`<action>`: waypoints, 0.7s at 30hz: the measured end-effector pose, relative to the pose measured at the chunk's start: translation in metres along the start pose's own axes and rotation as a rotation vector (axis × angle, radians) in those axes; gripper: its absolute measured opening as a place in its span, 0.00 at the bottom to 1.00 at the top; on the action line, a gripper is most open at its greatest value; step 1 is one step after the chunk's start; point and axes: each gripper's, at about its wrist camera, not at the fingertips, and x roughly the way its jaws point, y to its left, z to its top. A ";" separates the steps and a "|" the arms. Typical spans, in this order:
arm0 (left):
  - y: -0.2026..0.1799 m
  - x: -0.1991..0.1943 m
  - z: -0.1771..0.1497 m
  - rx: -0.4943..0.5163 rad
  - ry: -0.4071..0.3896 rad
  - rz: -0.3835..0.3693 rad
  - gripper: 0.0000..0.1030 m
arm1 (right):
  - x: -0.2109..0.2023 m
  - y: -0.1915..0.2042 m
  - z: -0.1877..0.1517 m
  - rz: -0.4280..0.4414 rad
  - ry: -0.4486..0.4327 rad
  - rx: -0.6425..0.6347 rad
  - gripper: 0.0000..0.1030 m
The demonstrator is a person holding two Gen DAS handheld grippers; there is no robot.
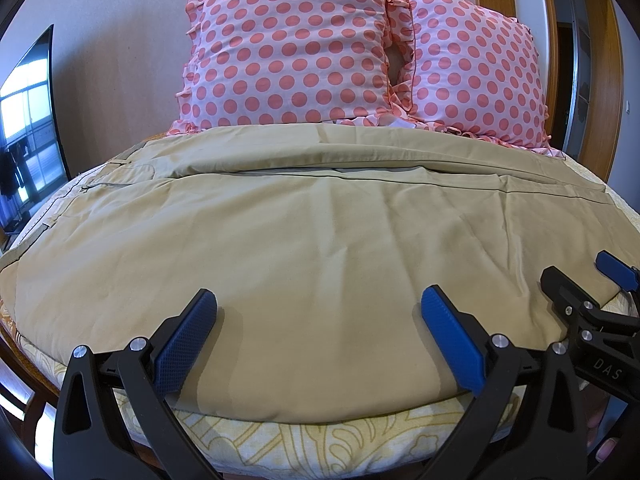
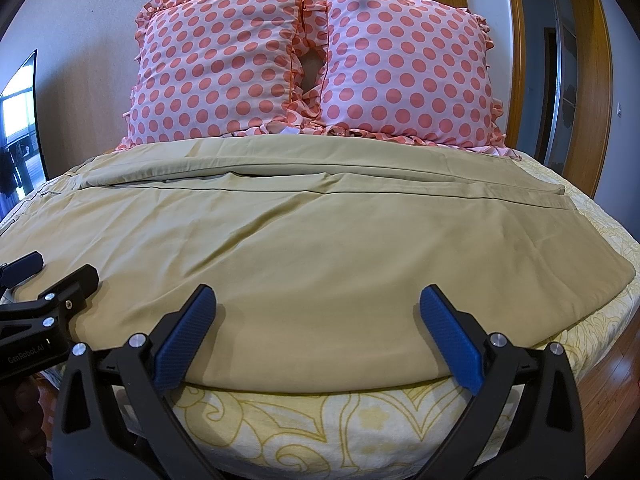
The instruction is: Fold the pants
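Observation:
Khaki pants point(image 1: 304, 240) lie spread flat across the bed, waistband and zip at the left, legs running to the right; they also show in the right wrist view point(image 2: 320, 248). My left gripper point(image 1: 318, 300) is open and empty, its blue pads just above the near edge of the pants. My right gripper point(image 2: 318, 298) is open and empty over the near edge further right. The right gripper shows at the right edge of the left wrist view point(image 1: 576, 280). The left gripper shows at the left edge of the right wrist view point(image 2: 60, 272).
Two pink polka-dot pillows point(image 1: 296, 52) point(image 2: 404, 68) lean against the wall behind the pants. The bed has a yellow patterned sheet point(image 2: 360, 420). A TV screen point(image 1: 28, 120) stands at the left, a wooden door frame point(image 2: 592, 80) at the right.

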 end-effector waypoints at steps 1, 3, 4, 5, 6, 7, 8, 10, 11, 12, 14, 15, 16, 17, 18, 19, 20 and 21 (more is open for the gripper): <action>0.000 0.000 0.000 0.000 0.000 0.000 0.99 | 0.000 0.000 0.000 0.000 0.000 0.000 0.98; 0.000 0.000 0.000 0.000 0.000 0.000 0.99 | 0.000 0.000 0.000 0.000 0.000 0.000 0.98; 0.000 0.000 0.000 0.000 0.000 0.000 0.99 | 0.000 0.000 0.000 0.000 0.000 0.000 0.98; 0.000 0.000 0.000 0.000 0.000 0.000 0.99 | 0.000 0.000 0.000 0.000 0.000 0.000 0.98; 0.000 0.000 0.000 0.000 0.000 0.000 0.99 | 0.000 0.000 0.000 0.001 0.000 0.001 0.98; 0.000 0.000 0.000 0.000 0.000 0.000 0.99 | 0.000 0.000 0.000 0.000 0.000 0.000 0.98; 0.000 0.000 0.000 0.001 0.000 0.000 0.99 | 0.000 -0.001 -0.001 0.000 -0.003 0.002 0.98; 0.000 0.000 0.000 0.001 0.001 0.000 0.99 | -0.001 -0.001 -0.001 -0.002 -0.010 0.002 0.98; 0.000 0.000 0.000 0.001 0.001 0.000 0.99 | -0.001 -0.001 0.000 -0.002 -0.012 0.003 0.98; 0.000 0.000 0.000 0.002 0.005 -0.001 0.99 | 0.000 -0.001 0.001 -0.002 -0.011 0.002 0.98; 0.000 0.002 0.003 0.005 0.020 -0.003 0.99 | 0.000 -0.002 0.001 0.001 -0.010 0.000 0.98; -0.001 0.001 0.006 0.005 0.033 -0.004 0.99 | 0.002 0.000 0.000 0.006 -0.005 -0.003 0.98; 0.000 0.004 0.006 0.005 0.039 -0.004 0.99 | 0.002 -0.001 0.001 0.013 0.001 -0.006 0.98; -0.001 0.006 0.010 0.005 0.053 -0.004 0.99 | 0.004 -0.002 0.003 0.020 0.009 -0.010 0.98; -0.001 0.007 0.013 0.005 0.060 -0.002 0.99 | 0.006 -0.002 0.006 0.028 0.017 -0.014 0.98; -0.002 0.009 0.019 0.005 0.066 0.006 0.99 | 0.006 -0.003 0.008 0.033 0.027 -0.019 0.98; -0.002 0.009 0.022 0.006 0.065 0.016 0.99 | 0.007 -0.004 0.010 0.036 0.036 -0.025 0.98; -0.001 0.009 0.027 0.006 0.063 0.023 0.99 | 0.009 -0.005 0.013 0.033 0.047 -0.033 0.98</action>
